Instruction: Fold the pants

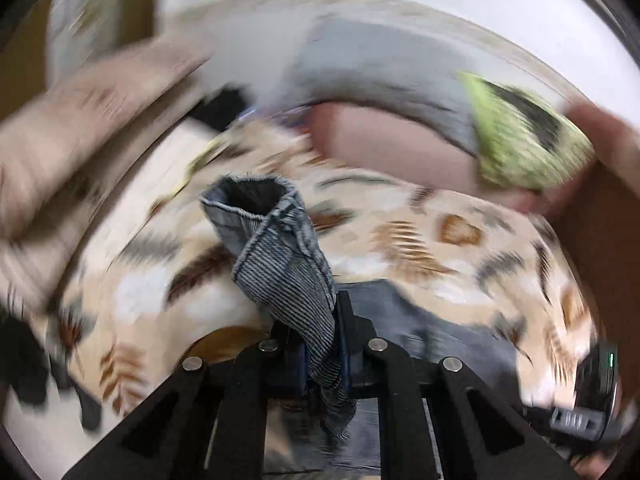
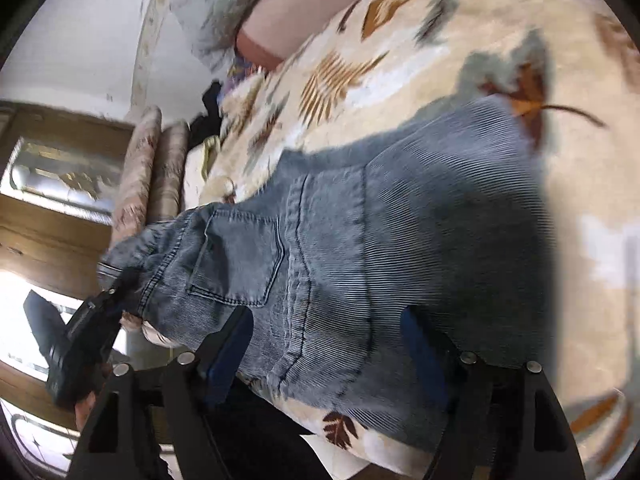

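Grey-blue ribbed denim pants [image 2: 400, 232] lie spread on a leaf-patterned bedspread [image 2: 400, 40], back pocket up. My right gripper [image 2: 324, 344] is open above the seat of the pants, its blue-padded fingers [image 2: 232, 344] apart on either side of the cloth. My left gripper [image 1: 320, 360] is shut on a pant leg [image 1: 280, 264] and holds it up, the leg's hem opening pointing away. The left gripper also shows in the right wrist view [image 2: 92, 320] at the waistband end. The view is motion-blurred.
A pink bolster [image 1: 392, 148] and a green-and-black cushion [image 1: 528, 132] lie at the bed's far side. Beige patterned pillows [image 2: 152, 168] stand by the edge. A wooden cabinet [image 2: 52, 224] is at the left. Dark clothing [image 1: 24, 368] lies at the left edge.
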The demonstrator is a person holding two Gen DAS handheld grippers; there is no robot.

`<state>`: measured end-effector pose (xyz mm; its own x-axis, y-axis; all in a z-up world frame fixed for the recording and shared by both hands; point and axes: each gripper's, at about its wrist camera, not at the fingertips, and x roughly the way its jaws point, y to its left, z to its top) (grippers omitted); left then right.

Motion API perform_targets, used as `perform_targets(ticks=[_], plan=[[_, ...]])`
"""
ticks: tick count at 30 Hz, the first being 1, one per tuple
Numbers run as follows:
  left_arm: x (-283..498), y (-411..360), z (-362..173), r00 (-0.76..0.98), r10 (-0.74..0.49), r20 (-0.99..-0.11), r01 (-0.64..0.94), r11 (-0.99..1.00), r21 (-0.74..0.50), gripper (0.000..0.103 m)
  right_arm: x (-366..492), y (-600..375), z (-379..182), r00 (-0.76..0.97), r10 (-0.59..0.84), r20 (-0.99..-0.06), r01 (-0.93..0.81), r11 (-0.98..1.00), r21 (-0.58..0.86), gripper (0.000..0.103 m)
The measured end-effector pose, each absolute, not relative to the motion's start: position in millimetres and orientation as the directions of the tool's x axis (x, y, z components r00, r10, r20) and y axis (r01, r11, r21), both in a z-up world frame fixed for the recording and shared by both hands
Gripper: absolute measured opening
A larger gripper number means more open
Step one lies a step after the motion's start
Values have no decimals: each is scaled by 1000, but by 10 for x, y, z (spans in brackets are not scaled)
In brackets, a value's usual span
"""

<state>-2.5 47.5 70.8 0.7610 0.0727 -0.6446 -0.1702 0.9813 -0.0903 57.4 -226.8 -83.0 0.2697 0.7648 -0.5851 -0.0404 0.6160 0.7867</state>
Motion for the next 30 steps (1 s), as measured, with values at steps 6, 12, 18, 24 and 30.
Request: perform_targets(ticks=[6, 12, 18, 24, 30], plan=[[-157, -741, 585, 761, -81, -644, 148, 988, 50, 12, 329, -3105, -802, 409, 721, -559, 60, 590, 805, 79], [-2, -1620, -525, 497, -115, -860, 414, 903, 119, 18, 117, -3709, -923, 471, 670, -574, 168, 571, 804, 79], [-214, -1319, 67, 500, -331, -800, 481, 874, -61, 58, 6, -3766, -921, 462, 666, -585, 178, 577, 797, 79], [-139, -274, 601, 710, -222, -668, 220, 971, -88, 80, 33, -3388, -575, 453, 746, -487, 58, 521, 852, 79], [120, 284, 149, 621, -89, -779, 24, 995, -94, 80, 121, -2907, -609, 357, 843, -403, 6, 429, 903, 83]])
